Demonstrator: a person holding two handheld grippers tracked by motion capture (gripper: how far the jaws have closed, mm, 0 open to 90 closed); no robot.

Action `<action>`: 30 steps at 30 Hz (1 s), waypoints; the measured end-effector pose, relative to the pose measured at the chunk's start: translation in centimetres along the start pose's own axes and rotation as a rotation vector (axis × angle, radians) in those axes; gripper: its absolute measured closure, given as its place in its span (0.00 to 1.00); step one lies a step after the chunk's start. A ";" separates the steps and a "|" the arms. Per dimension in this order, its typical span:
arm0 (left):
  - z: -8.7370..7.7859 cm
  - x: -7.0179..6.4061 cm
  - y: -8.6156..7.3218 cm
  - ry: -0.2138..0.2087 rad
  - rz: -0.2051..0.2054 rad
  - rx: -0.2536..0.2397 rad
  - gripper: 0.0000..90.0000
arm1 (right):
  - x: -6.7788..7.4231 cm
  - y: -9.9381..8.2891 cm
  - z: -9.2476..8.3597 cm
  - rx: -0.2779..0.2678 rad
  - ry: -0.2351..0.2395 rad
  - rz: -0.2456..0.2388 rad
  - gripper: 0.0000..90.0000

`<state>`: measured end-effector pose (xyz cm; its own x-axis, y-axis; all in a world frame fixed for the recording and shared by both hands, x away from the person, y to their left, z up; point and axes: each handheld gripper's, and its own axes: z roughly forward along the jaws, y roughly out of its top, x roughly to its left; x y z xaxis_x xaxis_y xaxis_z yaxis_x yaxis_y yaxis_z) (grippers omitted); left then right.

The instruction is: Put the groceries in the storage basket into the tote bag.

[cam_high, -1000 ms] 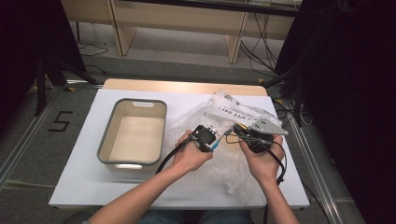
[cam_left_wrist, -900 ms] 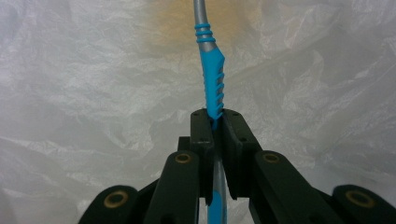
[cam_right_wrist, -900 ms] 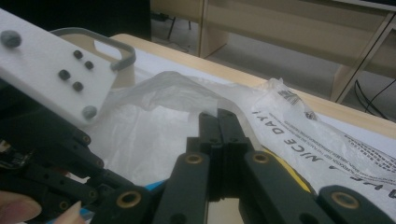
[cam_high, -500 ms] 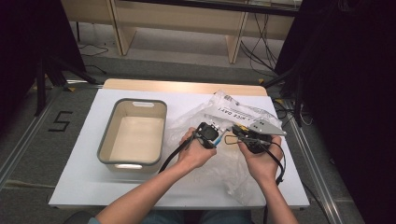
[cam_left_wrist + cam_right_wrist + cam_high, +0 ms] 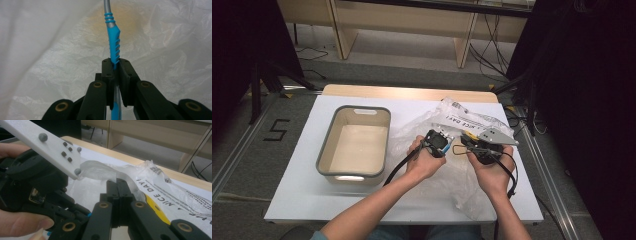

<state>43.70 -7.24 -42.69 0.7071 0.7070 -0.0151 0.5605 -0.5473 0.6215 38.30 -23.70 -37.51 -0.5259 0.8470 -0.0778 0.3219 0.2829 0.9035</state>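
Observation:
My left gripper [image 5: 115, 62] is shut on a thin handle [image 5: 113, 42] with a blue ribbed grip and a silver shaft, which rises from between the jaws. White film of a crumpled plastic bag [image 5: 50, 62] surrounds it. In the high view the left gripper [image 5: 448, 145] and right gripper [image 5: 468, 142] meet over the bag [image 5: 472, 124], which lies on the right half of the table. My right gripper [image 5: 119, 183] is shut, with the bag's rim [image 5: 100, 173] pinched at its tips. The left gripper's black body [image 5: 37, 182], held in a hand, sits close to its left.
A grey-rimmed beige bin [image 5: 324, 150] stands empty on the left of the white table [image 5: 302, 200]. The table's wooden far edge [image 5: 412, 93] lies just beyond the bag. Black curtains and cables flank the right side.
The left hand and its gripper have edged slightly right and away, closer to the right gripper. The right hand has kept still.

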 end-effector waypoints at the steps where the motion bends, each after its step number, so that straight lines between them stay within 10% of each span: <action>1: 0.0 0.0 0.0 0.000 0.003 -0.002 0.92 | 0.0 0.0 0.0 0.000 -0.002 0.001 1.00; 14: 0.3 0.1 0.2 0.008 0.035 -0.178 0.88 | -0.1 -0.1 -0.1 0.004 -0.006 0.004 1.00; 20: 0.1 -0.2 -0.2 -0.014 0.056 -0.156 0.72 | -0.2 -0.2 -0.1 0.006 -0.008 0.008 1.00; 30: -4.9 -0.9 -2.8 -0.067 0.131 -0.161 0.57 | -0.2 -0.8 -0.4 0.034 0.000 0.010 1.00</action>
<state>39.36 -4.16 -40.62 0.7995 0.6001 0.0252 0.3894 -0.5498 0.7390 37.87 -24.29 -38.08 -0.5223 0.8499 -0.0693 0.3535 0.2898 0.8894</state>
